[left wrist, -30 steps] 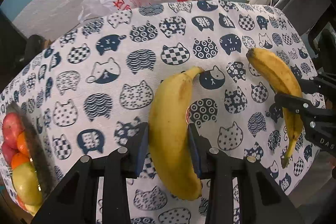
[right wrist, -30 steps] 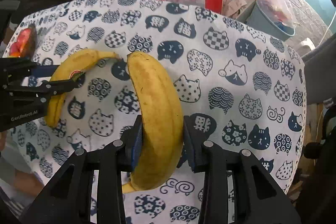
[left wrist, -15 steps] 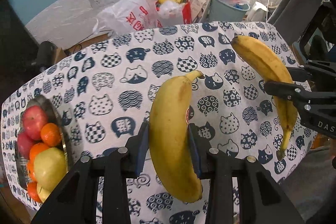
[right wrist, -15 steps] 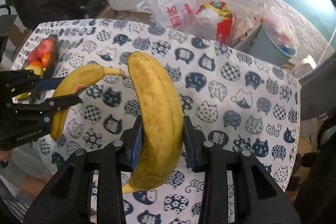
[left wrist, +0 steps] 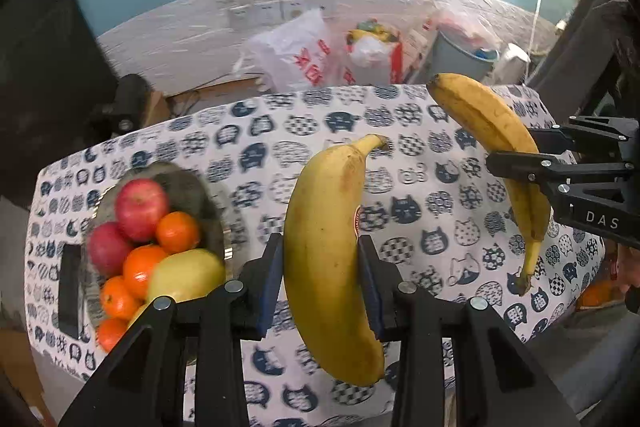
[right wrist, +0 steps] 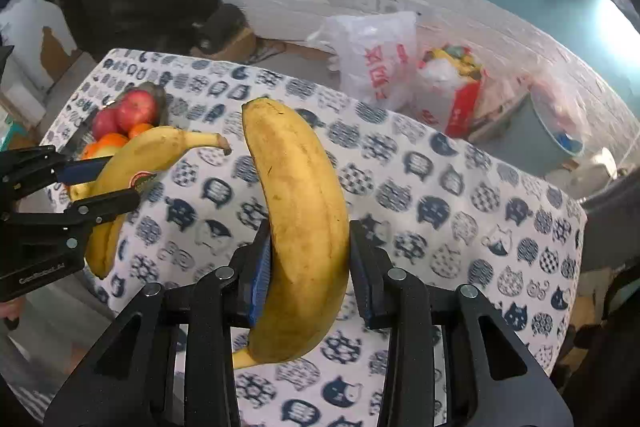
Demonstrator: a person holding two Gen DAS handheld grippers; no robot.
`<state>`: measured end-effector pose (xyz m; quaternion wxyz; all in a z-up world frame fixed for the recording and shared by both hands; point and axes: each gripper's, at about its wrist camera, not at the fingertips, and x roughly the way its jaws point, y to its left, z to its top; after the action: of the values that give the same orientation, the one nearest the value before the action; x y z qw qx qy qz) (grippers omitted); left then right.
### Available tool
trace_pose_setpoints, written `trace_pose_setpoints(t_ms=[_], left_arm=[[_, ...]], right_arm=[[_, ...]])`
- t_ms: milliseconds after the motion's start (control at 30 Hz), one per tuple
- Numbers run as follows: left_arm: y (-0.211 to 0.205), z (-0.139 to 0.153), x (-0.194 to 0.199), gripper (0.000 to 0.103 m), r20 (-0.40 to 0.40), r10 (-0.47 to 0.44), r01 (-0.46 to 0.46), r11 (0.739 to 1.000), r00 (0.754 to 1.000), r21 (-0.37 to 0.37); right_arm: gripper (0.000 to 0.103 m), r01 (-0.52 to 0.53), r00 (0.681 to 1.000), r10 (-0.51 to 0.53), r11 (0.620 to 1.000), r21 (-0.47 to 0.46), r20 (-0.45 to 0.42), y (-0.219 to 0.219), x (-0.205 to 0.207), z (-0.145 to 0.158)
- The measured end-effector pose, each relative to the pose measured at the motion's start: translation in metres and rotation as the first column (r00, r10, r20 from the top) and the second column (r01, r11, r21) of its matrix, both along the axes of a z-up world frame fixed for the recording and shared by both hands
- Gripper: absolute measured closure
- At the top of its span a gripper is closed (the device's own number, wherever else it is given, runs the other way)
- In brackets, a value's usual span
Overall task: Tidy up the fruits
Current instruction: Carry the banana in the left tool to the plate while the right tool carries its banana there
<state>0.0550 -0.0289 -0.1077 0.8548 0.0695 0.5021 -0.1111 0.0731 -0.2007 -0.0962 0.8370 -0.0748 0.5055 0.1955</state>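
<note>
Blue-padded left hand-held gripper [left wrist: 320, 269] clamps smooth curved stickered banana [left wrist: 326, 255].

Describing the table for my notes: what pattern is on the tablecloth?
Navy cat faces on white tablecloth, clearest in the right wrist view.

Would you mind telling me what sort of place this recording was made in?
Probably a lived-in room at home, not a lab: a table under a cat-print cloth, a grey bowl of apples and oranges, and white plastic shopping bags on the floor by a wall with sockets.
</note>
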Motion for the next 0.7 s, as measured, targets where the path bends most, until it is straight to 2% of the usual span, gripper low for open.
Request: trace_pose_setpoints(t_ms=[233,700], left_arm=[[0.051,0.013,-0.007,0.066,0.036,0.086,-0.086,0.996,0.996,-0.017],[0.134,0.015,-0.012,0.066,0.032,0.241,-0.238,0.968,0.970,-0.075]], right_arm=[[0.068,-0.056,0.998,0.056,0.998,0.006,0.006,0.045,0.006,0.008],[0.068,-0.172,0.985,0.172,0.985,0.007,-0.014,0.132,0.025,0.004]])
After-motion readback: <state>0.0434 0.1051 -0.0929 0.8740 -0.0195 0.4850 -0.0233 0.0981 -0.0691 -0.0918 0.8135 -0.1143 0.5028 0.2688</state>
